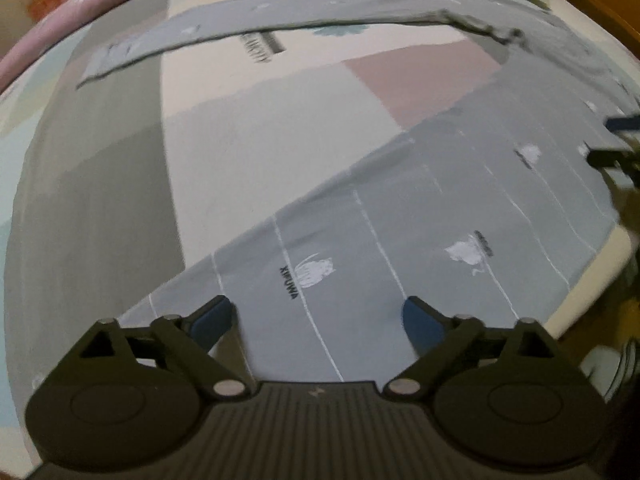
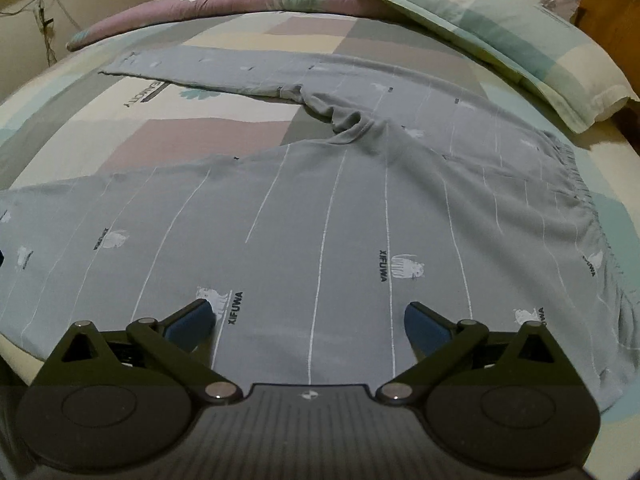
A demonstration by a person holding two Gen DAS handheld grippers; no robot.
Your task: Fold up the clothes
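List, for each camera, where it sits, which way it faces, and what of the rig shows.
Left wrist: on the left gripper, angled down at one leg of the grey trousers; jaws open.
Right wrist: on the right gripper, facing across the trousers toward the pillow; jaws open.
Shared: the trousers and patchwork bedsheet.

One pair of grey trousers (image 2: 320,200), one pillow (image 2: 500,40), one rolled quilt (image 2: 220,4), two hand-held grippers (image 1: 318,320) (image 2: 308,320)
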